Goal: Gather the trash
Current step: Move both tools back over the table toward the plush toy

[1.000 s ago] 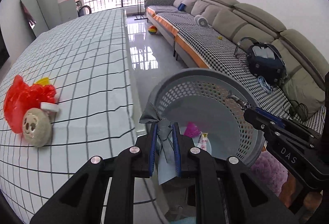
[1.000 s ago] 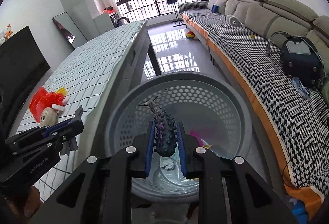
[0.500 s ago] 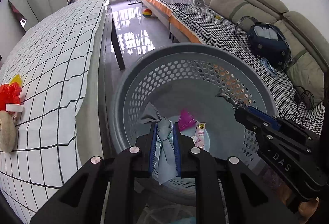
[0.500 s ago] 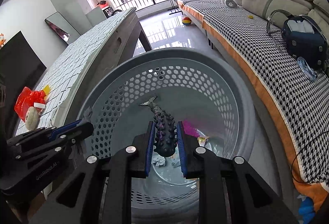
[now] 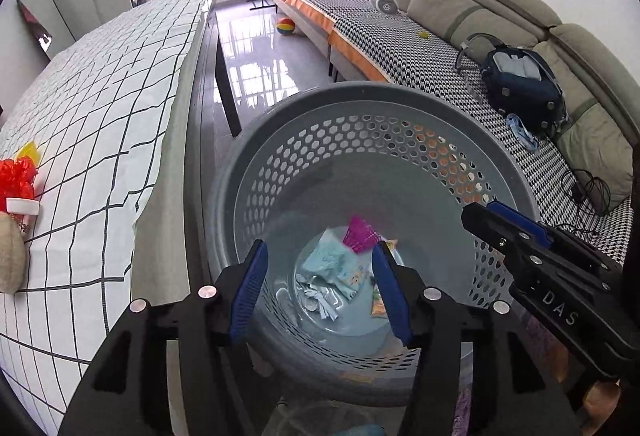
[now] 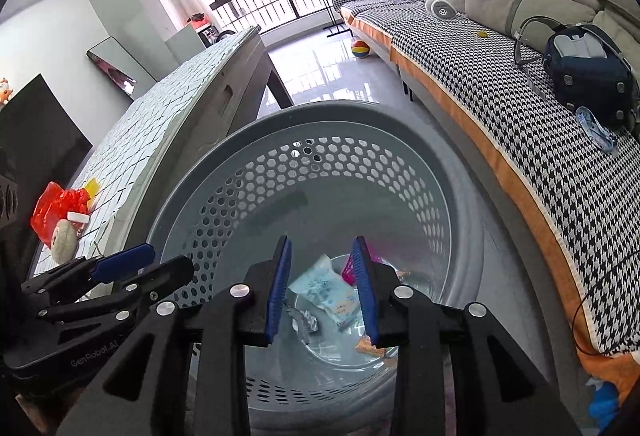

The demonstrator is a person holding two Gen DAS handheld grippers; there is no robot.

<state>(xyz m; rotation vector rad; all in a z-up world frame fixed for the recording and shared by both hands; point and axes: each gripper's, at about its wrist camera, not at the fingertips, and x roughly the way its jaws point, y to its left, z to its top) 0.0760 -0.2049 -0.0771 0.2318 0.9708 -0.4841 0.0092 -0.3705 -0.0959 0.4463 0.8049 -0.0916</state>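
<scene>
A grey perforated basket [image 5: 360, 91] [image 6: 332, 111] stands on the floor between table and sofa. On its bottom lie a light blue wrapper [image 5: 332, 264] [image 6: 324, 288], a pink scrap [image 5: 360, 232], crumpled foil [image 6: 305, 319] and other small wrappers. My left gripper [image 5: 320, 246] hangs over the basket mouth; its jaws are opening and nothing is between them. My right gripper [image 6: 322, 242] hovers beside it over the same opening; its jaws are opening too and hold nothing. Each gripper shows in the other's view: the right gripper [image 5: 500, 224] and the left gripper [image 6: 140, 264].
To the left stands the table with a checked cloth [image 5: 100, 95] [image 6: 180, 107]. A red plastic bag [image 5: 14, 175] [image 6: 56, 207], a round plush toy [image 5: 10, 260] [image 6: 64, 240] and a yellow scrap lie on it. To the right is a sofa [image 5: 400, 35] bearing a dark backpack [image 5: 520, 79].
Both grippers sank over the basket and opened. The grey-blue wrapper left the left jaws and the dark spiky piece left the right jaws; a light blue wrapper now lies on the basket bottom.
</scene>
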